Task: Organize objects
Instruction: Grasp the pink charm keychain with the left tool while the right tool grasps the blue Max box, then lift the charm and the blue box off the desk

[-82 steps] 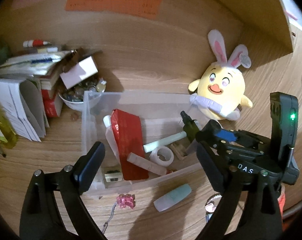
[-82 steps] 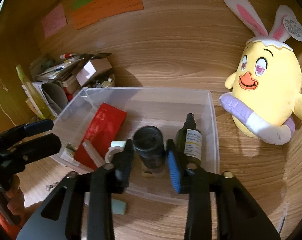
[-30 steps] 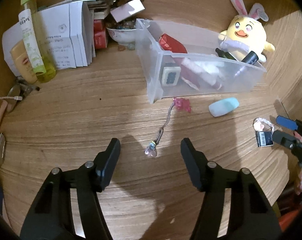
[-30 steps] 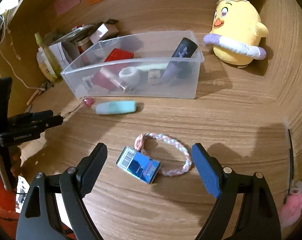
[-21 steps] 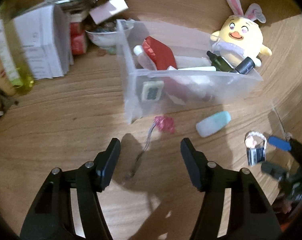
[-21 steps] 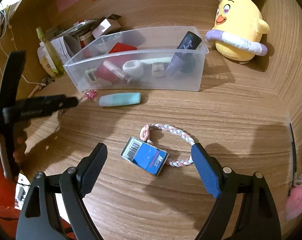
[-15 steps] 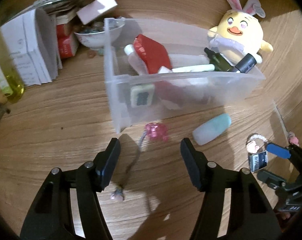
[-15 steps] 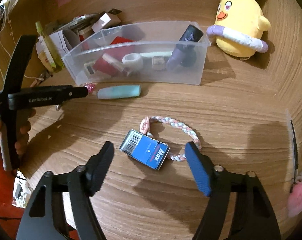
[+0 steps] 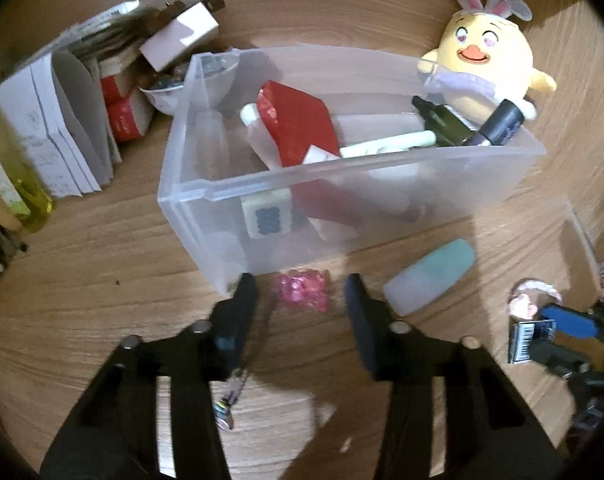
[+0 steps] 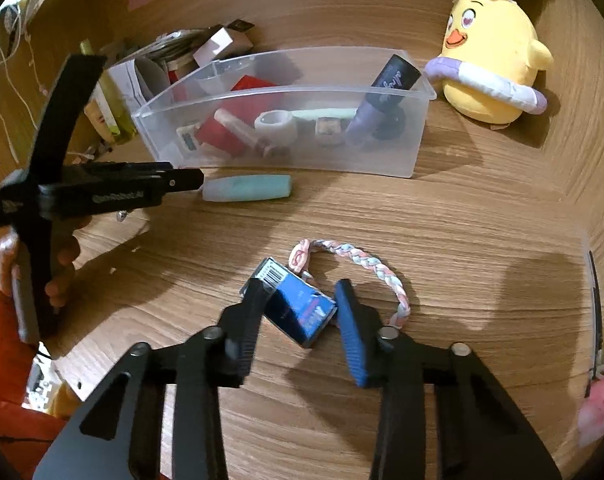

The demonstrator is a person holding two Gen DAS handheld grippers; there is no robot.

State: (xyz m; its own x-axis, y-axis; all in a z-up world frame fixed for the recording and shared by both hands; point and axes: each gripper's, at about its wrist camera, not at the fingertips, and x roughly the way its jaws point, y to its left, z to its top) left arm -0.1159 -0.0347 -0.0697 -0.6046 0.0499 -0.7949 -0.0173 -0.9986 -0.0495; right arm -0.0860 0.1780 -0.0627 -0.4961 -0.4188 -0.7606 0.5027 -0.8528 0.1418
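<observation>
Right wrist: fingers (image 10: pixel 298 312) closing around blue box (image 10: pixel 298 307), seemingly touching; left fingers (image 9: pixel 300 300) apart beside bin edge (image 9: pixel 286 178).

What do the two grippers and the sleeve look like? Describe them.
Both are black two-finger tools with silver bolts. The right gripper has one blue ribbed pad and one black. The left gripper has dark pads and pale lettering on its side, too blurred to read. The sleeve is orange-red.

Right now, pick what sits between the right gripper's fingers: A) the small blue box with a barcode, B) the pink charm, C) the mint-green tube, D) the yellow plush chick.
A: the right gripper has been closing around the small blue box, which lies on the table beside the braided bracelet.
</observation>
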